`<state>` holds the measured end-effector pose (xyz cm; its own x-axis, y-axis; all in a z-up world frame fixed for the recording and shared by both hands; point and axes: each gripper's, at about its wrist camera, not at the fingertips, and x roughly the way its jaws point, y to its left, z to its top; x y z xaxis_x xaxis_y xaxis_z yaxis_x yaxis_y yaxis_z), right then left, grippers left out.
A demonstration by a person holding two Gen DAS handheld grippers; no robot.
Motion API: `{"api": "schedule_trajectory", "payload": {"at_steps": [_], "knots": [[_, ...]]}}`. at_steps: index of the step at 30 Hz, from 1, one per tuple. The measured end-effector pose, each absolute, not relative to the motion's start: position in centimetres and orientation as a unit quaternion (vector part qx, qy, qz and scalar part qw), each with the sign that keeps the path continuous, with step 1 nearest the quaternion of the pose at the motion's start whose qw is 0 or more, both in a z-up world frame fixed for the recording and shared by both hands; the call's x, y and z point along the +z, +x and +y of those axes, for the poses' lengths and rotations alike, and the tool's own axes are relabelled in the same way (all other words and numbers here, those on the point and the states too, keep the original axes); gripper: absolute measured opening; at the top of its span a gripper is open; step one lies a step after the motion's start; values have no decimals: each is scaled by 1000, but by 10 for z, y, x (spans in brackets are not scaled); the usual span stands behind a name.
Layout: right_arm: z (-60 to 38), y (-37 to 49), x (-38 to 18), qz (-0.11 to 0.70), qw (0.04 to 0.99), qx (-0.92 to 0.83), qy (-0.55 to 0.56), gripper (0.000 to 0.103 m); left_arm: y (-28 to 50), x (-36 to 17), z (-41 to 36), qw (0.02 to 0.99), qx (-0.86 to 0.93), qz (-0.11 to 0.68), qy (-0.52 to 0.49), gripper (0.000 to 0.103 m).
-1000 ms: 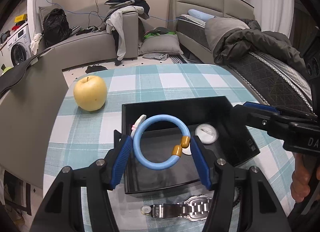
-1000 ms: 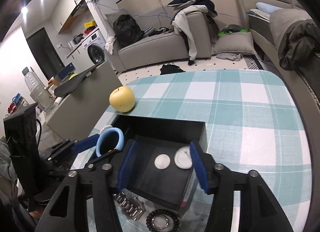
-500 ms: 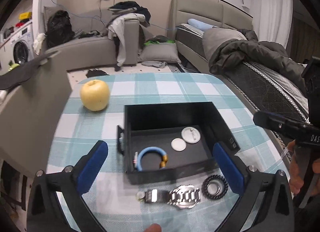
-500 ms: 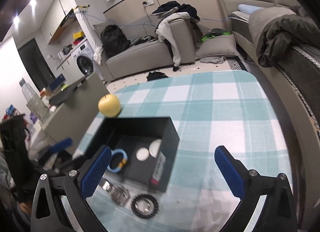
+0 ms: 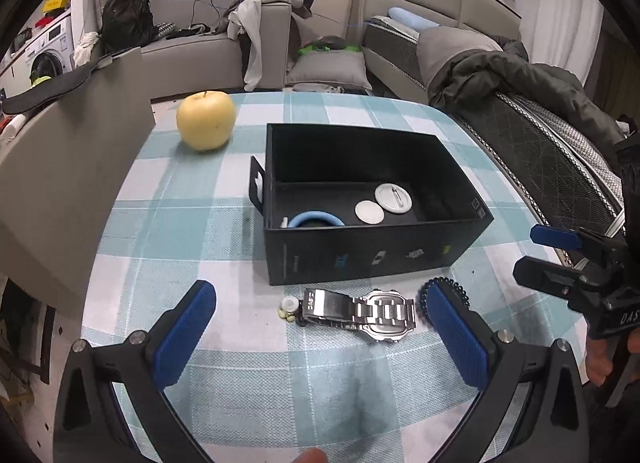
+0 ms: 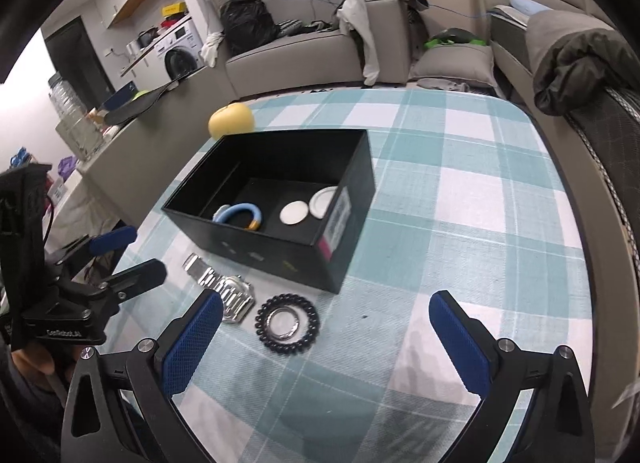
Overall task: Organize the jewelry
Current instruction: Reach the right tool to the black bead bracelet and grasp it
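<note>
Checked table [image 5: 248, 375]: black box [image 5: 360, 259] holds blue bracelet [image 6: 239, 215], two discs. Watch [image 5: 372, 313] and beaded ring [image 6: 287, 322] lie outside, before it. My left tool [image 5: 320, 339] and right tool [image 6: 324, 341] spread, empty. Next: pinch watch, box it.

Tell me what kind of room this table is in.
Most likely a small studio flat used for living, sleeping and laundry at once. A grey sofa piled with clothes stands behind the checked table, a bed with a rumpled quilt runs along one side, and a washing machine sits in the far corner.
</note>
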<state>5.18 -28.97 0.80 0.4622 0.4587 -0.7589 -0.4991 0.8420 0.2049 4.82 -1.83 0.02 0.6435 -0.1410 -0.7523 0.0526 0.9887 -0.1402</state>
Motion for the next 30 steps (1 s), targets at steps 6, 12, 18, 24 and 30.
{"api": "schedule_trajectory", "payload": {"at_steps": [6, 12, 18, 24, 30], "knots": [[-277, 50, -6, 457, 842, 281, -58, 103, 46, 0, -26, 909, -52, 413, -17, 102], [-272, 54, -7, 463, 838, 281, -57, 103, 44, -7, -28, 905, -56, 421, -7, 102], [-264, 55, -12, 470, 836, 277, -65, 103, 46, -19, -26, 894, -52, 445, -12, 102], [-249, 55, -27, 495, 818, 281, -86, 101, 50, -25, -17, 887, -21, 461, -20, 102], [-246, 55, -27, 509, 803, 302, -74, 78, 51, -33, -12, 881, -5, 473, -20, 102]]}}
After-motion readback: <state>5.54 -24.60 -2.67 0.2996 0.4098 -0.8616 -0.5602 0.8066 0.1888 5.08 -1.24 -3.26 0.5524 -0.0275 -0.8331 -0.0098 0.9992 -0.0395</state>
